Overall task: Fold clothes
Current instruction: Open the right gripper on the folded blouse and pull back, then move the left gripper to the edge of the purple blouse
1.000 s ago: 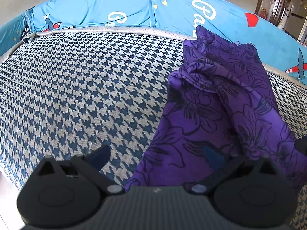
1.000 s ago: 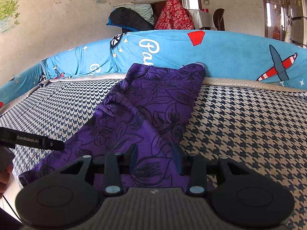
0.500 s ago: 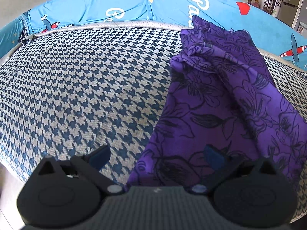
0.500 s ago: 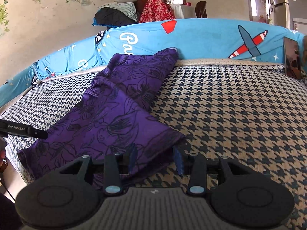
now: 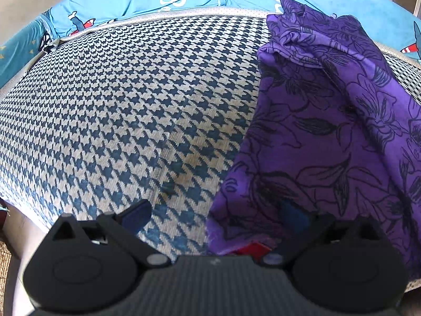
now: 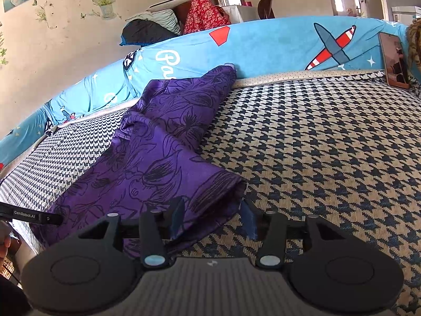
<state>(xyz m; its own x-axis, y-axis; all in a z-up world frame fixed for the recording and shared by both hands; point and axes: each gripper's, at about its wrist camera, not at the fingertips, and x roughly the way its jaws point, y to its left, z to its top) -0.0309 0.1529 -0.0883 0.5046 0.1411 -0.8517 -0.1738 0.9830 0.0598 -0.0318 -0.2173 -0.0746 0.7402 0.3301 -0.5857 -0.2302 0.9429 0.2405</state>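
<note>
Left gripper (image 5: 214, 214) is held wide open at the near edge of the sofa seat (image 5: 126, 100), with nothing gripped: its left finger hangs over the bare houndstooth cover, its right finger over the near left corner of the purple floral garment (image 5: 310, 137). A small red patch (image 5: 252, 248), perhaps a label, shows at that corner's hem just in front of the gripper body.

The garment is laid as a long strip running from the near edge of the seat to the blue printed backrest (image 6: 263, 47), against which its far end is bunched and crumpled.

Further right, the right gripper (image 6: 213, 217) is seen with its jaws opening around the near right corner of the garment; cloth lies between the fingers and against the left one, while a gap shows at the right one, so the corner appears to be in the course of release rather than held.

For this step to be done well, the corner should be let down flat on the seat before the gripper is withdrawn, so that the hem is not dragged. The near edge should be squared and the bunched far end smoothed before any fold is made. A phone (image 6: 394, 60) is propped against the backrest at far right, well clear of the cloth.
</note>
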